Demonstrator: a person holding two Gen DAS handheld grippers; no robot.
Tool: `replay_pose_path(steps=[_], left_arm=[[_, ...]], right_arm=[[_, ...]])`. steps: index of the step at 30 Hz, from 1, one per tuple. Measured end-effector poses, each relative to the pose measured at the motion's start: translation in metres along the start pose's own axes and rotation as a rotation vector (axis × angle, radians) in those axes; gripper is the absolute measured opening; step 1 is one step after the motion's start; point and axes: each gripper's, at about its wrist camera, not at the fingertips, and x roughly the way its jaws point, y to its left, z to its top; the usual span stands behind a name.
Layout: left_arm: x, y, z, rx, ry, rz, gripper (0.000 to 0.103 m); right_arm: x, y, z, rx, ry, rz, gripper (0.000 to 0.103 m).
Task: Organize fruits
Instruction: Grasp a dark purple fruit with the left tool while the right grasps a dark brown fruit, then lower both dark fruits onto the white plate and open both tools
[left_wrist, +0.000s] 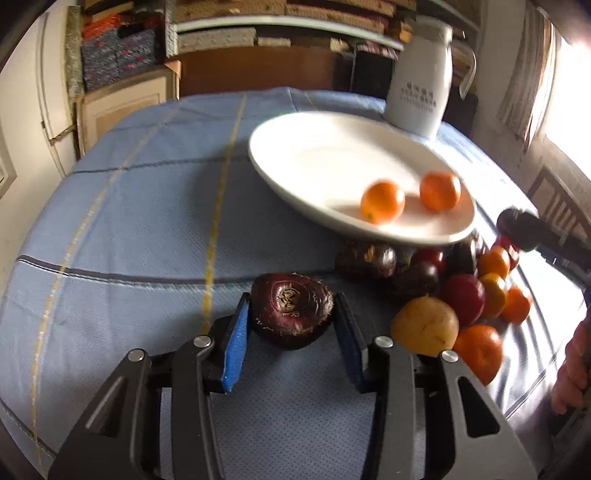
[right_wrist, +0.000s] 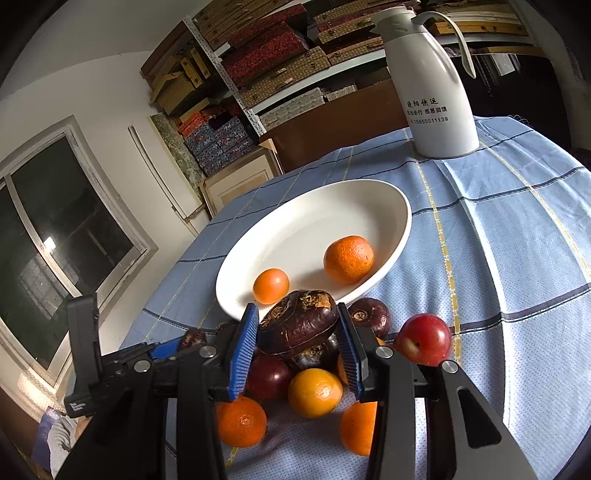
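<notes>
My left gripper (left_wrist: 291, 314) is shut on a dark purple-brown water chestnut (left_wrist: 290, 308), held just above the blue cloth. My right gripper (right_wrist: 297, 325) is shut on another dark water chestnut (right_wrist: 297, 323), held over a pile of fruit (right_wrist: 314, 387). The pile holds several oranges, dark chestnuts and a red plum (right_wrist: 424, 339); in the left wrist view it lies to the right, with a yellow fruit (left_wrist: 424, 326). A white oval plate (right_wrist: 295, 229) holds two oranges (right_wrist: 349, 258) (right_wrist: 270, 285); the plate also shows in the left wrist view (left_wrist: 314, 155).
A white thermos jug (right_wrist: 430, 88) stands at the table's far edge, behind the plate. The table wears a blue checked cloth (left_wrist: 129, 221). Shelves of boxes (right_wrist: 258, 55) fill the back wall. The left gripper's body (right_wrist: 110, 365) shows at the left of the right wrist view.
</notes>
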Motion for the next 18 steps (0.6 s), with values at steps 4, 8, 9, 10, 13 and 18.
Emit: replay_pose_path(steps=[4,8,9,10,13,18], left_arm=[[-0.005,-0.002,0.029,-0.013,-0.037,-0.001,0.043],[0.002,-0.016,0.068,0.011,-0.072,0.000,0.043],[0.008,-0.021,0.077,0.017,-0.075,0.002,0.043],[0.015,-0.026,0.086,0.025,-0.076,0.002,0.043],[0.035,-0.035,0.101,0.028,-0.081,0.007,0.043],[0.056,-0.031,0.104,0.040,-0.053,0.021,0.058]], right_arm=[[0.005,0.000,0.010,-0.002,0.017,0.010,0.043],[0.018,0.005,0.043,-0.034,0.028,-0.022,0.043],[0.023,0.006,0.051,-0.041,0.032,-0.028,0.043],[0.030,0.006,0.059,-0.045,0.033,-0.036,0.043],[0.057,0.004,0.079,-0.054,0.041,-0.037,0.043],[0.082,-0.012,0.081,-0.036,0.063,-0.057,0.056]])
